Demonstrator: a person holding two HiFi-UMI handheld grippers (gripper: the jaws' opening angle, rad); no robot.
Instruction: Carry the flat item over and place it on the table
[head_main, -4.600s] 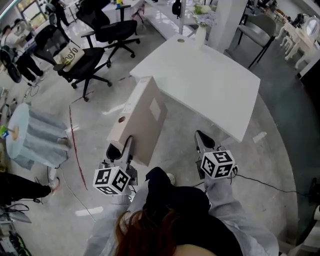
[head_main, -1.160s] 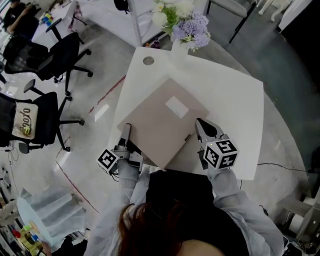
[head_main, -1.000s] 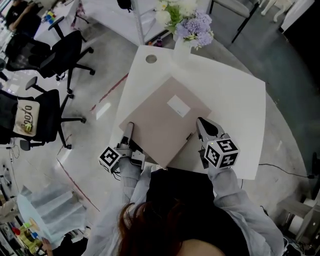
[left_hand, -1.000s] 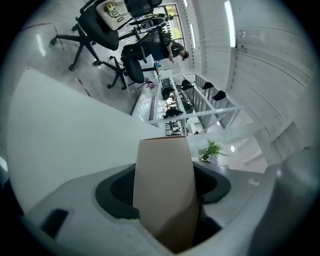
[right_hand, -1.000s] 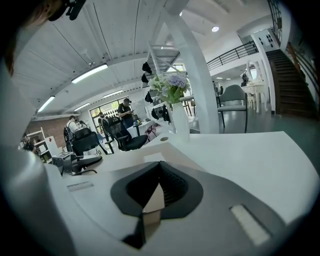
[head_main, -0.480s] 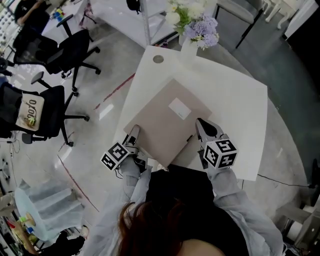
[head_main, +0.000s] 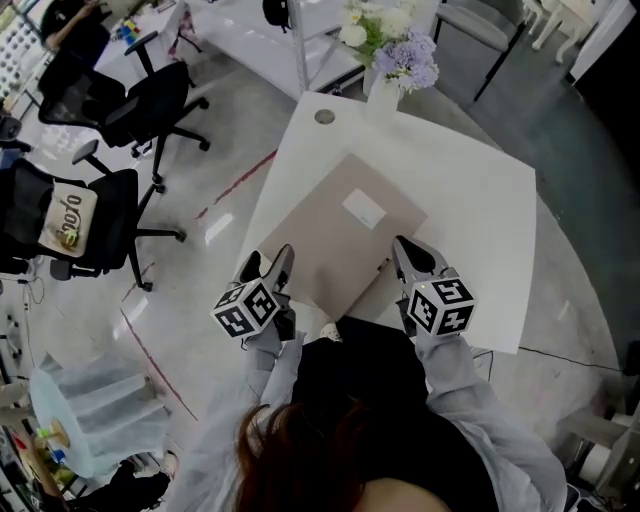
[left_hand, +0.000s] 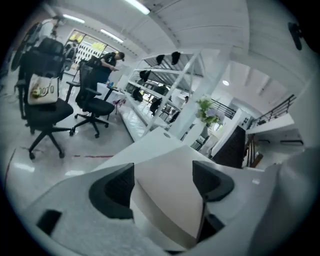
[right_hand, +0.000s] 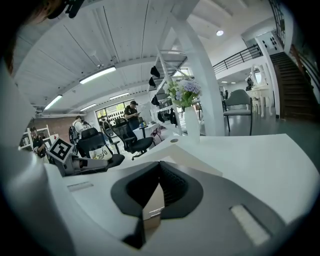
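- Head view: the flat item (head_main: 340, 240), beige with a white label, lies flat on the white table (head_main: 470, 200). The left gripper (head_main: 268, 262) is at its near-left corner and the right gripper (head_main: 408, 255) at its near-right edge. A vase of flowers (head_main: 400, 60) stands at the table's far corner
- Left gripper view: the jaws stand wide and are opening, with the item's corner between them and the pads not clamping it
- Right gripper view: the jaws are narrow, closed on the item's thin edge, which rests on the table
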